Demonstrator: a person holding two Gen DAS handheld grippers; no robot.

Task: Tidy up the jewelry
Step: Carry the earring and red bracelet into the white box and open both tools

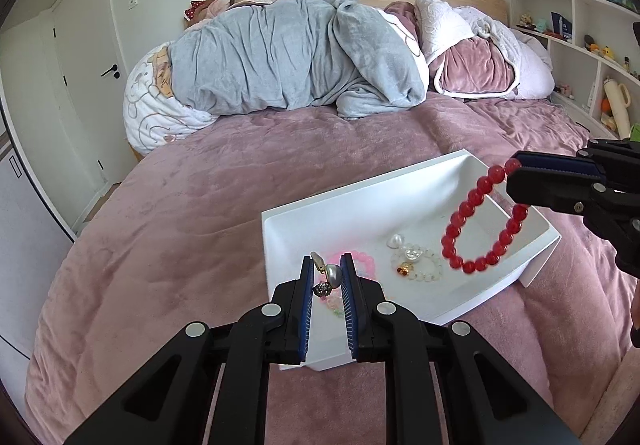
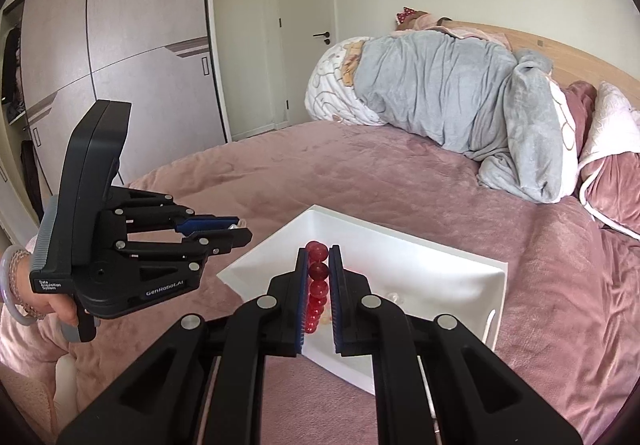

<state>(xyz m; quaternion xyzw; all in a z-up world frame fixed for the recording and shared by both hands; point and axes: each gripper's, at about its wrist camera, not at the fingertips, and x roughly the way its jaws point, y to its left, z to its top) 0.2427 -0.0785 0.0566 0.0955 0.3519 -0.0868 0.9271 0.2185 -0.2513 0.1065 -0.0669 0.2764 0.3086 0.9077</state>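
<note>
2 grippers over 1 tray [image 1: 280, 221]: left gripper [image 1: 329, 273] w/ 1 earring [image 1: 331, 276], right gripper [image 2: 318, 265] w/ 1 red bracelet [image 1: 480, 229].

Two grippers up, the left one [image 1: 328, 277] clamped on one pearl earring [image 1: 333, 275], the right [image 2: 319, 269] pinching one red bracelet [image 1: 478, 221]. One white tray [image 1: 360, 213] sits on one bed [image 1: 180, 205]. Inside it: one pink bracelet [image 1: 366, 263], one white bracelet [image 1: 422, 265] and one more pearl piece [image 1: 396, 241].

I see red beads [image 1: 478, 229] over a white tray [image 1: 352, 201], a pink bracelet [image 1: 366, 263] at its six o'clock, mauve bed [image 1: 200, 205], grey blanket [image 1: 280, 61], black grippers [image 1: 328, 277] with blue pads [image 1: 307, 309].
</note>
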